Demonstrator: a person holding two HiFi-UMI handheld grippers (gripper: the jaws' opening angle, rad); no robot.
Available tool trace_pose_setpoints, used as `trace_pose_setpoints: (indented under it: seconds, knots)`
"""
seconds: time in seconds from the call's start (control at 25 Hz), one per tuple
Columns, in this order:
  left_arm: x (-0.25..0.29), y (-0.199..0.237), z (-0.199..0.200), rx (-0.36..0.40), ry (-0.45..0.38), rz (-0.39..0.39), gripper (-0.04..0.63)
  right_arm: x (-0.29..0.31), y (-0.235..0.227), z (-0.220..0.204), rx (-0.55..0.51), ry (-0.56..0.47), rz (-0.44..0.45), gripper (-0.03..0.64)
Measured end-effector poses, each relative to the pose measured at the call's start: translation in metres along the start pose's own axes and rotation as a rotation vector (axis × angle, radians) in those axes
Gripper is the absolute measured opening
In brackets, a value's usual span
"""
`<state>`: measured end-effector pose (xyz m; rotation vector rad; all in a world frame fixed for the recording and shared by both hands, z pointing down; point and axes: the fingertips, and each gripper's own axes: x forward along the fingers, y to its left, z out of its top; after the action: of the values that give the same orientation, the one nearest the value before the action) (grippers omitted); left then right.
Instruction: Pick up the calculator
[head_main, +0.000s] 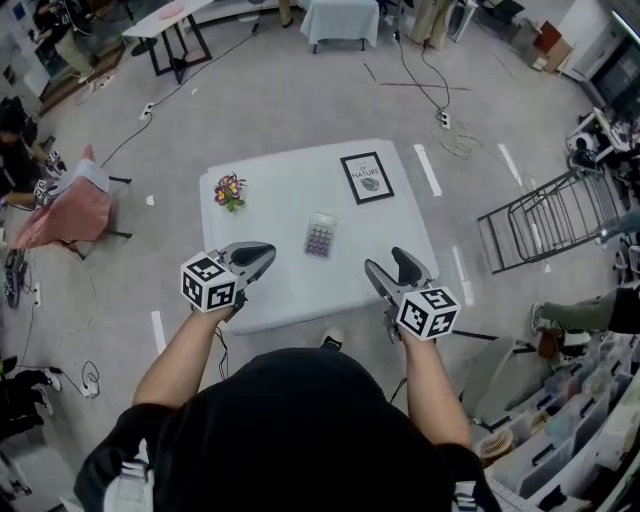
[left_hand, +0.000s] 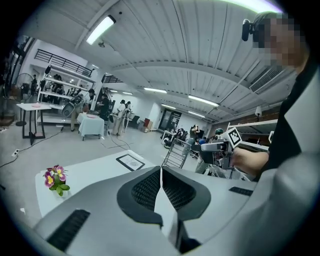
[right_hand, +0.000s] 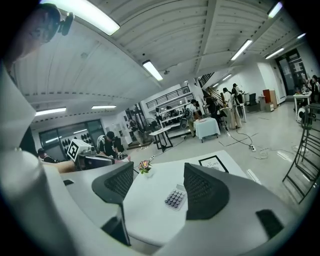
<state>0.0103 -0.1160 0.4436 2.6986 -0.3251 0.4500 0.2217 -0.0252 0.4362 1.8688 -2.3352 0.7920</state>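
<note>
Step in hand: approach, nothing grabbed yet. The small flat pale calculator with rows of purple-grey keys (head_main: 320, 236) lies face up near the middle of the white square table (head_main: 280, 200), well apart from both grippers, which hover over the near edge. Right gripper (head_main: 388, 264): jaws spread wide, nothing between the pads. Its own view has the calculator (right_hand: 175, 198) low in the gap between the jaws, so I'd grab with this one. Left gripper (head_main: 262, 255): jaws pressed together tip to tip, empty, pointing past the small bunch of pink and yellow flowers (left_hand: 55, 178). I'd keep it parked. The calculator looks thin and lies flat, so I'd come in low and steep with one pad outside each long edge and the tips down at the tabletop. Close on the side edges, not on the keys, then lift level. Main risk, as I judge it: the pads ride over the top face and the calculator skids on the smooth table. The flowers and the black-framed print (head_main: 367, 178) are both well apart from it, so the approach has room. Readable text: the print says "NATURE" over a small grey picture; anything finer is too small. Key legends aren't legible and no brand shows. The gripper cubes carry only black-and-white square markers.
</note>
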Motion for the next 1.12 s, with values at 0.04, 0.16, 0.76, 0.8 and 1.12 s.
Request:
trace_pose_setpoints:
  seconds: [0.04, 0.16, 0.76, 0.8, 1.12]
  knots:
    - [0.008, -0.001, 0.002, -0.004, 0.001, 0.007, 0.029, 0.001, -0.009, 0.002, 0.000, 0.007, 0.008, 0.328]
    - [0.027, 0.001, 0.007, -0.018, 0.003, 0.035, 0.029, 0.009, -0.032, 0.010, 0.000, 0.024, 0.034, 0.327]
    - [0.055, -0.003, 0.006, -0.092, 0.003, 0.191, 0.029, 0.049, -0.087, 0.019, 0.010, 0.106, 0.195, 0.325]
    - [0.053, -0.002, 0.004, -0.095, 0.005, 0.198, 0.029, 0.052, -0.086, 0.018, 0.012, 0.107, 0.201, 0.325]
    - [0.047, 0.018, -0.009, -0.145, -0.006, 0.223, 0.029, 0.080, -0.084, 0.017, 0.014, 0.143, 0.224, 0.324]
